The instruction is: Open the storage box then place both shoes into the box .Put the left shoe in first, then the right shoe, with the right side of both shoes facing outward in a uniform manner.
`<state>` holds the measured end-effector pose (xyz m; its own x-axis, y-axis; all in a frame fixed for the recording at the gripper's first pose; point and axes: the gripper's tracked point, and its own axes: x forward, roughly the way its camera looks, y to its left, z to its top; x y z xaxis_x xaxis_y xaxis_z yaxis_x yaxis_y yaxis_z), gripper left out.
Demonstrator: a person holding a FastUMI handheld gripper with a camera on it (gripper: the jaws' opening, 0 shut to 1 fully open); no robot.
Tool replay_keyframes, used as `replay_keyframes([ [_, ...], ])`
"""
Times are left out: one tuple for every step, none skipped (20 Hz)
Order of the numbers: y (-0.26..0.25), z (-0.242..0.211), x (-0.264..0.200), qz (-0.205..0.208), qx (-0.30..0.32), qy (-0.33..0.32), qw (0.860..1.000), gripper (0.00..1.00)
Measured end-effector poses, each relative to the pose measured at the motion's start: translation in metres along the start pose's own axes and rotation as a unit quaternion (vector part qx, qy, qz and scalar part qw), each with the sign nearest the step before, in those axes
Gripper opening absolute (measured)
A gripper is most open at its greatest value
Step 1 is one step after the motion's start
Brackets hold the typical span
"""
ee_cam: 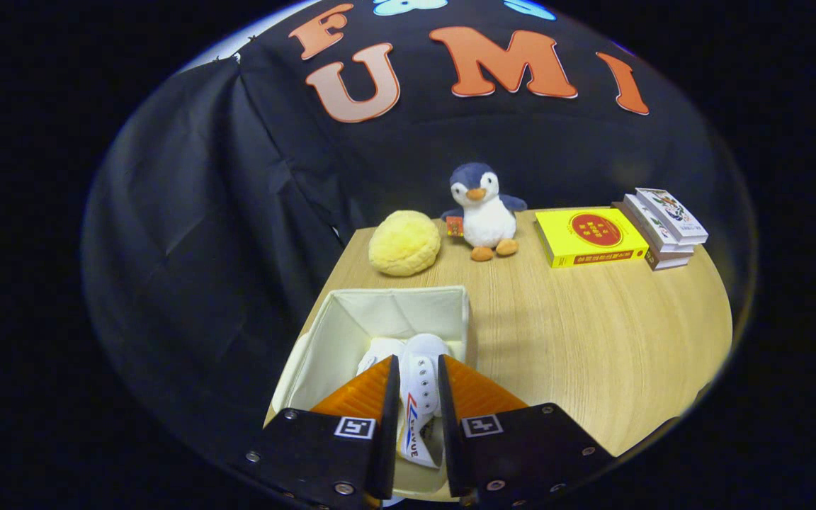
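- The tool point(418, 368) points down into the open storage box point(351, 322), its two orange fingers point(362, 389) close on either side of a white shoe point(422, 368).
- The fingers hug the shoe's sides with little or no gap; whether both truly press on it I cannot tell.
- That shoe stands in the box with its toe pointing away from the tool, laces and eyelets on top, a red and blue stripe on its tongue.
- A second white shoe point(378, 352) lies just beside it inside the box, partly hidden behind one finger.
- The box is cream fabric and sits at the near corner of the wooden desk point(592, 340), its top open and its far wall creased.
- Beyond the box, at the desk's far edge, sit a yellow plush cushion point(404, 242) and a penguin plush toy point(484, 211), near each other.
- Further along that far edge lies a yellow book point(590, 236), and just beside it a small stack of books point(663, 225).
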<state>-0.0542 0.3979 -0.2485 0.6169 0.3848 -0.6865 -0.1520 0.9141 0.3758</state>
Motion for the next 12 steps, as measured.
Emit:
replay_keyframes([
  [-0.010, 0.011, -0.007, -0.001, -0.001, -0.017, 1.000, 0.33],
  [-0.020, 0.022, -0.012, -0.002, -0.002, -0.034, 0.999, 0.40],
  [-0.032, 0.034, -0.019, -0.003, -0.006, -0.053, 0.999, 0.44],
  [-0.043, 0.044, -0.026, -0.007, -0.010, -0.071, 0.997, 0.50],
  [-0.055, 0.056, -0.034, -0.008, -0.017, -0.091, 0.996, 0.55],
  [-0.067, 0.065, -0.041, -0.011, -0.025, -0.106, 0.994, 0.60],
  [-0.078, 0.071, -0.046, -0.011, -0.033, -0.116, 0.993, 0.63],
  [-0.090, 0.078, -0.053, -0.013, -0.037, -0.127, 0.991, 0.67],
  [-0.100, 0.086, -0.058, -0.011, -0.038, -0.141, 0.989, 0.70],
  [-0.111, 0.094, -0.064, -0.013, -0.038, -0.156, 0.987, 0.75],
  [-0.122, 0.103, -0.071, -0.013, -0.037, -0.171, 0.985, 0.77],
  [-0.134, 0.111, -0.078, -0.015, -0.037, -0.185, 0.982, 0.81],
])
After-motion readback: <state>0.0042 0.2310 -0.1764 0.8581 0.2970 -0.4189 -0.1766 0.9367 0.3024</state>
